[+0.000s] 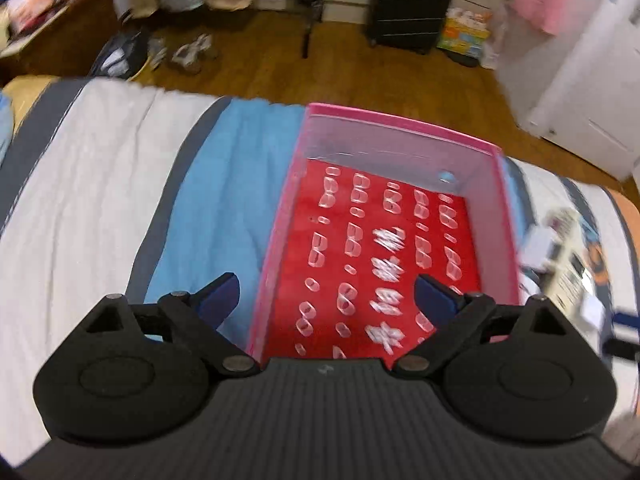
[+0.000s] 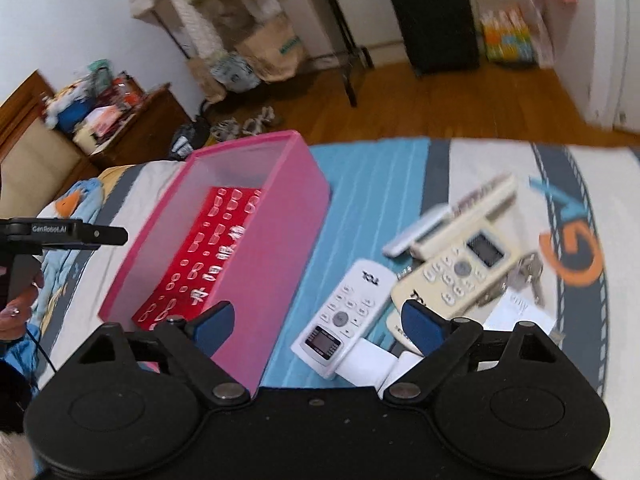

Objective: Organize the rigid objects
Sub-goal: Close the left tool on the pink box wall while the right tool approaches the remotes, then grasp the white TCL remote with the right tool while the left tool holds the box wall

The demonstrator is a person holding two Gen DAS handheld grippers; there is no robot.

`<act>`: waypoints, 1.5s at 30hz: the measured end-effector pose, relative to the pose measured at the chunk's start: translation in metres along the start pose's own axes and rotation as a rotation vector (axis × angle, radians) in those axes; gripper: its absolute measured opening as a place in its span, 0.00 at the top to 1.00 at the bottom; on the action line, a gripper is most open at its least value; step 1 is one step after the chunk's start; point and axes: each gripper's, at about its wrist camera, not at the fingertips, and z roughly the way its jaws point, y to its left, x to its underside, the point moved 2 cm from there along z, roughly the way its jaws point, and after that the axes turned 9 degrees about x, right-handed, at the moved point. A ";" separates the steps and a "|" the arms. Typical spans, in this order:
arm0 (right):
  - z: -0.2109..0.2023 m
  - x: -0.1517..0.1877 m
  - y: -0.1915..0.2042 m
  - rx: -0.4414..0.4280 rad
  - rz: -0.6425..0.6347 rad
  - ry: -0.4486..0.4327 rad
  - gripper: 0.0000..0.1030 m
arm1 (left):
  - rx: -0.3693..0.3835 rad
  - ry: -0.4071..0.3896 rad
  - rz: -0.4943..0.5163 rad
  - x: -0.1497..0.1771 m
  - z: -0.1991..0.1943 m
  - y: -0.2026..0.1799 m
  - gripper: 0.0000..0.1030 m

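A pink translucent box [image 1: 400, 124] with a red patterned floor stands on the bed; it also shows in the right wrist view [image 2: 280, 240]. My left gripper [image 1: 326, 300] is open and empty, hovering over the box's near end. My right gripper [image 2: 316, 326] is open and empty, above the box's right wall and a white TCL remote [image 2: 344, 316]. A cream remote [image 2: 460, 268], a third cream remote [image 2: 480, 196], a silver flat object [image 2: 416, 230] and keys [image 2: 528, 272] lie to the right. The pile shows blurred in the left wrist view [image 1: 568, 264].
The bed has a striped cover with a blue band [image 2: 372, 200]. White paper [image 2: 516, 316] lies under the remotes. The left gripper's body [image 2: 60, 236] and a hand show at the left. Beyond the bed edge are wooden floor, a black suitcase [image 1: 412, 4] and a nightstand [image 2: 132, 128].
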 end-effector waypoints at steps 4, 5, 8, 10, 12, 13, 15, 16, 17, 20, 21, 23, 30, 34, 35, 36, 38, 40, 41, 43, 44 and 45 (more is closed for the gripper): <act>0.023 0.003 -0.003 -0.004 0.016 0.016 0.17 | -0.085 0.007 -0.082 -0.009 0.032 0.019 0.12; 0.027 0.006 -0.004 -0.021 0.035 0.018 0.18 | -0.087 0.008 -0.097 -0.009 0.039 0.021 0.15; 0.038 0.013 -0.008 -0.047 0.045 0.008 0.25 | -0.091 0.019 -0.074 -0.002 0.052 0.018 0.23; 0.044 0.018 -0.012 -0.065 0.041 0.005 0.33 | -0.117 0.019 0.000 0.003 0.056 0.014 0.25; 0.051 0.021 -0.016 -0.079 0.062 0.005 0.39 | -0.135 -0.005 0.056 0.006 0.054 0.010 0.25; 0.055 0.021 -0.018 -0.078 0.066 0.011 0.43 | -0.140 -0.020 0.079 0.008 0.054 0.011 0.25; 0.062 0.024 -0.015 -0.061 0.043 0.018 0.47 | -0.185 -0.038 0.084 0.008 0.054 0.019 0.25; 0.067 0.026 -0.013 -0.047 0.030 0.025 0.47 | -0.199 -0.041 0.065 0.008 0.056 0.026 0.25; 0.071 0.028 -0.013 -0.045 0.033 0.041 0.48 | -0.197 -0.036 0.037 0.008 0.058 0.034 0.26; 0.081 0.031 -0.013 -0.044 0.033 0.064 0.48 | -0.154 -0.020 -0.013 0.011 0.065 0.050 0.50; 0.083 0.031 -0.011 -0.026 0.018 0.061 0.48 | -0.120 -0.016 -0.016 0.011 0.067 0.052 0.66; 0.087 0.029 -0.008 0.000 -0.005 0.052 0.48 | -0.019 -0.009 -0.040 0.013 0.070 0.052 0.93; 0.103 0.027 -0.004 -0.014 -0.006 0.031 0.38 | -0.053 -0.037 0.024 0.016 0.071 0.036 0.94; 0.108 0.032 0.016 0.012 -0.103 -0.005 0.24 | -0.056 -0.046 0.007 0.016 0.070 0.037 0.94; 0.110 0.034 0.023 0.041 -0.142 -0.015 0.24 | -0.051 -0.047 -0.002 0.016 0.070 0.038 0.94; 0.109 0.036 0.028 0.063 -0.178 -0.024 0.23 | -0.046 -0.048 -0.010 0.016 0.068 0.039 0.94; 0.109 0.038 0.036 0.096 -0.207 -0.033 0.21 | -0.037 -0.053 -0.021 0.016 0.067 0.041 0.94; 0.108 0.037 0.038 0.114 -0.206 -0.031 0.23 | -0.034 -0.056 -0.025 0.016 0.067 0.041 0.94; 0.106 0.037 0.039 0.121 -0.207 -0.023 0.24 | -0.035 -0.056 -0.026 0.016 0.067 0.041 0.94; 0.102 0.035 0.041 0.120 -0.213 0.022 0.32 | -0.029 -0.059 -0.050 0.016 0.068 0.043 0.94; 0.097 0.034 0.041 0.112 -0.212 0.043 0.37 | -0.020 -0.057 -0.079 0.016 0.068 0.046 0.94; 0.091 0.033 0.039 0.099 -0.214 0.060 0.45 | -0.011 -0.055 -0.105 0.015 0.069 0.050 0.94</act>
